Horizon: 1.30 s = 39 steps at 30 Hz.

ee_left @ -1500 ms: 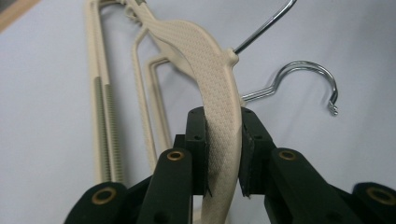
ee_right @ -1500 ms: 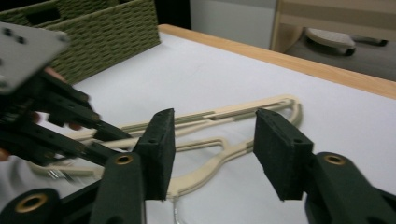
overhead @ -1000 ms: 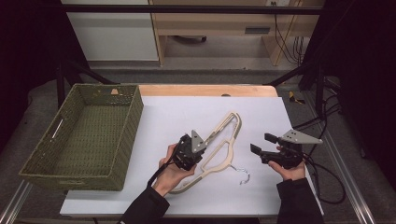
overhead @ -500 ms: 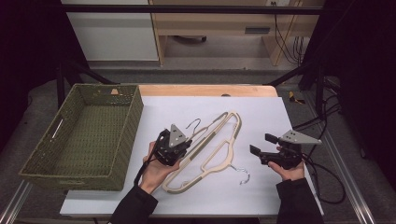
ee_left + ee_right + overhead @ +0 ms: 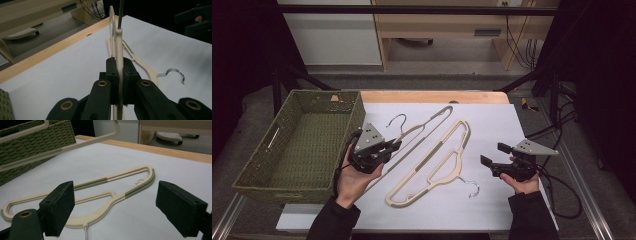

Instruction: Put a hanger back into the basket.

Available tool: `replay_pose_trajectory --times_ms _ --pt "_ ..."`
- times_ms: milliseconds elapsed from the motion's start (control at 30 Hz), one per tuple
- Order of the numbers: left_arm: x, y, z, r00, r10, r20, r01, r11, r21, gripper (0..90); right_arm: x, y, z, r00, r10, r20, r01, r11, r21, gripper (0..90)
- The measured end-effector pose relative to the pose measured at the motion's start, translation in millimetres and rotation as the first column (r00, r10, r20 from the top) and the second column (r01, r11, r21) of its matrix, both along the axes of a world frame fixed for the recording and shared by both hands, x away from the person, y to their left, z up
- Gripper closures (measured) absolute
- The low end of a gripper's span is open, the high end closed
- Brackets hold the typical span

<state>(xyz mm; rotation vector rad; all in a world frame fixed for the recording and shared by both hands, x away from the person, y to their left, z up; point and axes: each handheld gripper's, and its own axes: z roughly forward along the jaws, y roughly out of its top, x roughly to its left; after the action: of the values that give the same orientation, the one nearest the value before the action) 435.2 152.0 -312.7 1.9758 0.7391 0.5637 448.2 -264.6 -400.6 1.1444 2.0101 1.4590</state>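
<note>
My left gripper [image 5: 388, 148] is shut on a beige hanger [image 5: 427, 125] and holds it off the table beside the basket. In the left gripper view its pads [image 5: 111, 72] pinch the hanger's [image 5: 117, 45] thin bar edge-on. A second beige hanger [image 5: 439, 162] lies flat on the white sheet, its metal hook [image 5: 472, 187] toward the front. My right gripper [image 5: 495, 154] hovers to the right of it. Its jaws have just been opening and stand wide, with nothing between them; the flat hanger [image 5: 105, 195] lies just beyond them.
A green woven basket [image 5: 327, 96] stands at the left of the table, its wall [image 5: 30, 145] close to the lifted hanger. The white sheet [image 5: 492, 115] covers the wooden table [image 5: 432, 96]. Cables trail off the right side.
The left gripper has moved left and up with its hanger, drawing it away from the second hanger, which stays on the sheet. The right hand has stayed in place.
</note>
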Motion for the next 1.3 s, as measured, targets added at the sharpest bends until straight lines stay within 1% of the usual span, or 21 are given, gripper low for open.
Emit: replay_pose_trajectory --times_ms 67,167,400,433,500,533,567,600,733,833,933,1033,1133,1167,1200,1267,1300 --pt "-0.3 4.1 5.8 1.0 0.003 0.001 -0.003 0.9999 -0.016 85.5 0.0 0.2 -0.2 1.0 0.002 -0.002 -0.002 1.0 -0.002 15.7" --pt "0.3 13.0 16.4 1.0 0.0 0.006 0.0 0.9999 -0.016 85.5 0.2 -0.1 -0.4 1.0 0.005 0.001 -0.005 1.0 -0.007 15.7" --pt "5.1 37.2 44.5 0.9996 -0.004 0.028 0.004 0.9996 -0.028 85.5 -0.3 -0.6 0.3 1.0 0.006 0.0 -0.006 1.0 -0.001 15.0" --pt "6.3 40.6 47.8 0.9994 -0.002 0.033 0.003 0.9997 -0.024 85.5 -0.5 -1.4 0.3 1.0 0.008 0.002 -0.008 0.9999 -0.007 14.7" --pt "8.2 46.3 52.6 0.9993 0.006 0.038 -0.006 0.9998 -0.017 85.5 -0.9 -1.1 0.9 1.0 0.008 0.004 -0.008 1.0 0.006 13.7" --pt "8.9 49.2 54.8 0.999 0.014 0.041 -0.014 0.9999 -0.01 85.5 -1.0 -1.7 1.1 0.9999 0.01 0.007 -0.01 1.0 0.002 13.4" --pt "10.1 52.2 57.1 0.9982 0.018 0.057 -0.018 0.9998 0.003 85.5 -1.1 -2.0 1.2 0.9999 0.011 0.013 -0.011 0.9999 0.0 13.1" --pt "10.6 55.8 59.0 0.9981 0.023 0.058 -0.024 0.9997 0.009 85.5 -1.7 -1.6 1.8 0.9998 0.009 0.016 -0.009 0.9999 0.01 12.1" --pt "11.9 69.0 64.1 0.9979 0.032 0.057 -0.032 0.9995 -0.001 85.5 -2.0 -2.6 2.2 0.9998 0.008 0.019 -0.008 1.0 0.001 11.0" --pt "13.7 81.0 68.7 0.997 0.04 0.066 -0.04 0.9992 -0.003 85.5 -2.2 -2.4 2.6 0.9998 0.005 0.021 -0.005 1.0 0.007 10.9" --pt "17.7 96.0 72.5 0.9956 0.056 0.074 -0.056 0.9984 -0.003 85.5 -2.0 -2.5 2.4 0.9998 0.002 0.02 -0.002 1.0 0.003 10.6" --pt "23.0 111.3 74.1 0.9944 0.073 0.076 -0.072 0.9973 -0.017 85.5 -1.9 -1.8 2.2 0.9999 0.004 0.016 -0.004 1.0 0.004 10.3" --pt "28.6 126.5 73.3 0.9931 0.09 0.076 -0.088 0.9958 -0.026 85.5 -1.4 -2.3 1.9 0.9998 0.012 0.018 -0.012 0.9999 -0.01 10.0" --pt "30.0 129.9 72.6 0.9924 0.097 0.077 -0.095 0.9952 -0.023 85.5 -1.4 -2.3 1.9 0.9998 0.012 0.018 -0.012 0.9999 -0.01 10.0" --pt "32.5 136.5 70.8 0.9913 0.11 0.072 -0.11 0.9939 -0.015 85.5 -1.3 -2.4 1.9 0.9998 0.011 0.017 -0.011 0.9999 -0.009 9.9" --pt "34.4 144.3 68.2 0.9896 0.124 0.072 -0.125 0.9921 0.009 85.5 -1.4 -2.6 1.9 0.9998 0.011 0.017 -0.011 0.9999 -0.011 9.6" --pt "35.1 147.6 66.9 0.9889 0.129 0.073 -0.131 0.9913 0.015 85.5 -1.4 -2.6 1.9 0.9998 0.011 0.017 -0.011 0.9999 -0.011 9.6"
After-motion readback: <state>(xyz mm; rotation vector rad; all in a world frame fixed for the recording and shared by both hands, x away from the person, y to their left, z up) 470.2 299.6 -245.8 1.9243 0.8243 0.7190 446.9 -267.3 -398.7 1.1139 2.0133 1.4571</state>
